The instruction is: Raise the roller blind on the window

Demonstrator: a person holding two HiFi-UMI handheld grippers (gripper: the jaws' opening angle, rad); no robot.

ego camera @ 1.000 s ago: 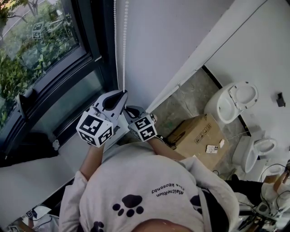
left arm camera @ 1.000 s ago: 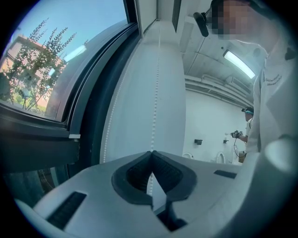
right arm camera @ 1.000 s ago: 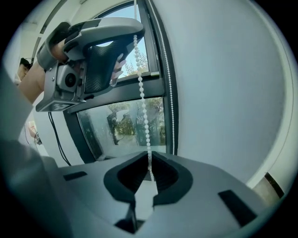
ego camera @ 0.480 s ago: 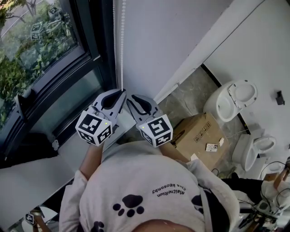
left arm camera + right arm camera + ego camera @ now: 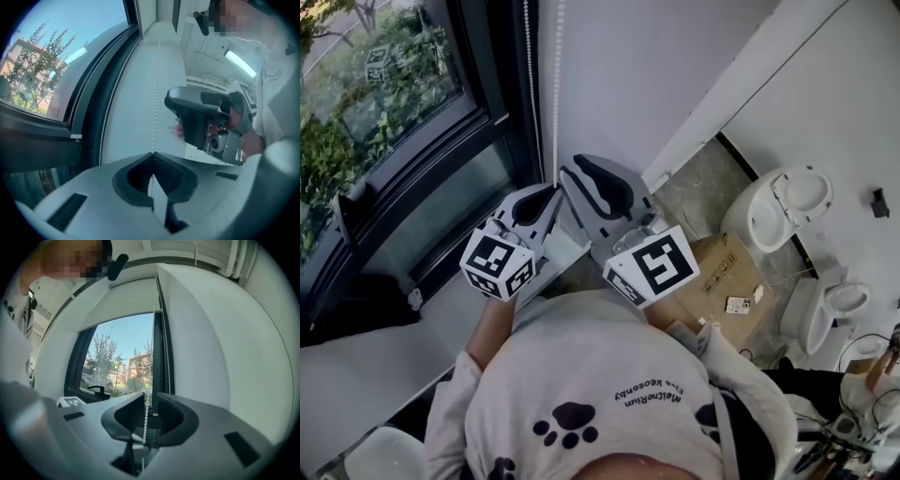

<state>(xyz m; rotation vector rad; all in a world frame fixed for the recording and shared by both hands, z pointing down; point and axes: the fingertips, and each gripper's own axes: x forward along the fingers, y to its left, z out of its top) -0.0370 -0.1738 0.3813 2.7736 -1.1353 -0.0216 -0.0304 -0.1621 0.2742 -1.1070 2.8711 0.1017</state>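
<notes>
Left gripper [image 5: 153, 153] is pinching the bead chain [image 5: 146, 416] between closed pads, beside the window frame's right edge. Just above it, right gripper [image 5: 150, 395], whose jaws have just been opening, is standing part-open with the chain running loose between them. Closing off-line, it could be missing the beads. Beyond, the roller blind [image 5: 123, 305] is covering the window's [image 5: 384, 103] top. Room is lying open upward.
</notes>
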